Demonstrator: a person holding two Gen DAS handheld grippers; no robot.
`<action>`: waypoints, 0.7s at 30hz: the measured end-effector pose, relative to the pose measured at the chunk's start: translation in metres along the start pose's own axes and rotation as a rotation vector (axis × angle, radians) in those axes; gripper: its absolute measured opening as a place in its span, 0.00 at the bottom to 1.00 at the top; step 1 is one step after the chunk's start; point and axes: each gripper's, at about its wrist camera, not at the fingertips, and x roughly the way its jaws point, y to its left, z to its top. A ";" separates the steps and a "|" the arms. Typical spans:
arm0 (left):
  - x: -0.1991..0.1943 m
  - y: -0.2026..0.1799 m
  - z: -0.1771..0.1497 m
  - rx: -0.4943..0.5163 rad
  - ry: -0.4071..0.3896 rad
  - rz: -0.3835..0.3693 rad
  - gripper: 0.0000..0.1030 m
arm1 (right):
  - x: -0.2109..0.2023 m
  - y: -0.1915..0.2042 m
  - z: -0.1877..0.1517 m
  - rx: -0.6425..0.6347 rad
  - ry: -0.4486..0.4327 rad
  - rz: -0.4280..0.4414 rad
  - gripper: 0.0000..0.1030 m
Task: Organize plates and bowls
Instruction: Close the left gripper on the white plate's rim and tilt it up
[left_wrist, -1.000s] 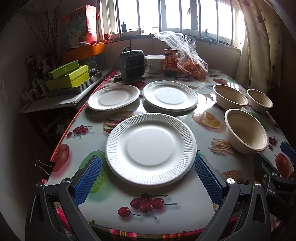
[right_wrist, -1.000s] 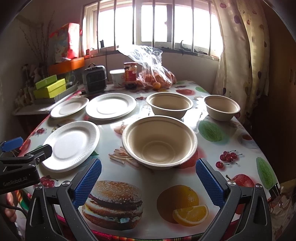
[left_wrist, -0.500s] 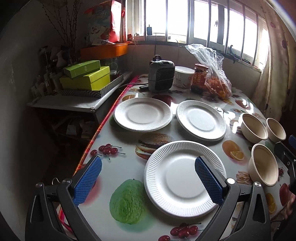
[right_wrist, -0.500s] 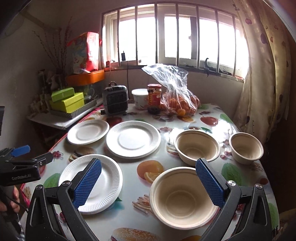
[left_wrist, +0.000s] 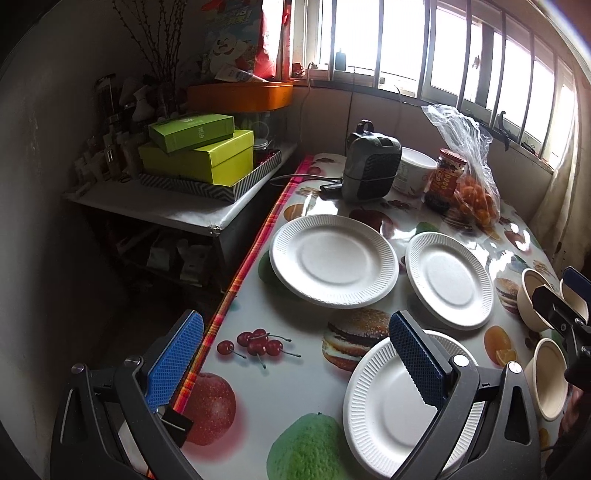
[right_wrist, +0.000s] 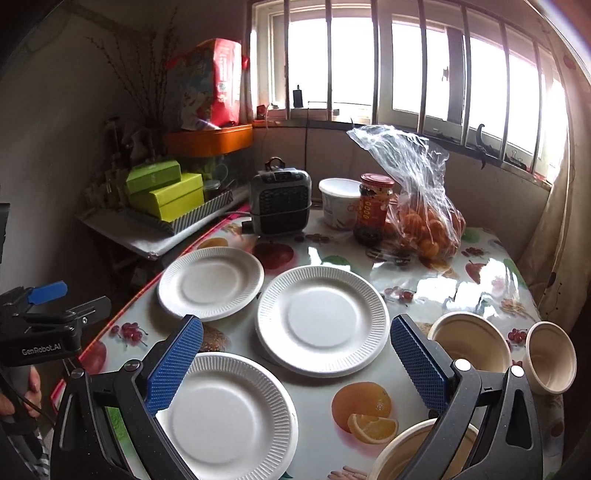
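The left gripper hangs above the table with its blue pads spread wide and nothing between them. Just under its right pad lies the near plate, white with a ribbed rim and a smooth flat centre, lying flat on the fruit-print tablecloth. The left pad sits over the striped table edge, beyond which the floor drops away dark.

The right gripper is likewise spread and empty. Its left pad overlaps the same near plate; below its right pad a tan bowl shows only part of its rim. Ahead between the pads lies the middle plate, and left of that the far-left plate, the two rims close together, whether touching is hard to say. Right of the right pad stand a wider tan bowl and a smaller one, near each other.

Further ahead the bare cloth gives room, then a small heater, a white tub, a jar and a bag of oranges line the far side under the window
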 end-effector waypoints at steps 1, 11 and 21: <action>0.003 0.002 0.002 -0.003 0.004 -0.002 0.98 | 0.005 0.001 0.003 -0.005 0.006 0.007 1.00; 0.032 0.022 0.023 -0.050 0.026 -0.026 0.98 | 0.057 0.011 0.030 -0.057 0.075 0.092 0.95; 0.068 0.033 0.037 -0.067 0.065 -0.027 0.90 | 0.117 0.013 0.054 -0.102 0.152 0.138 0.85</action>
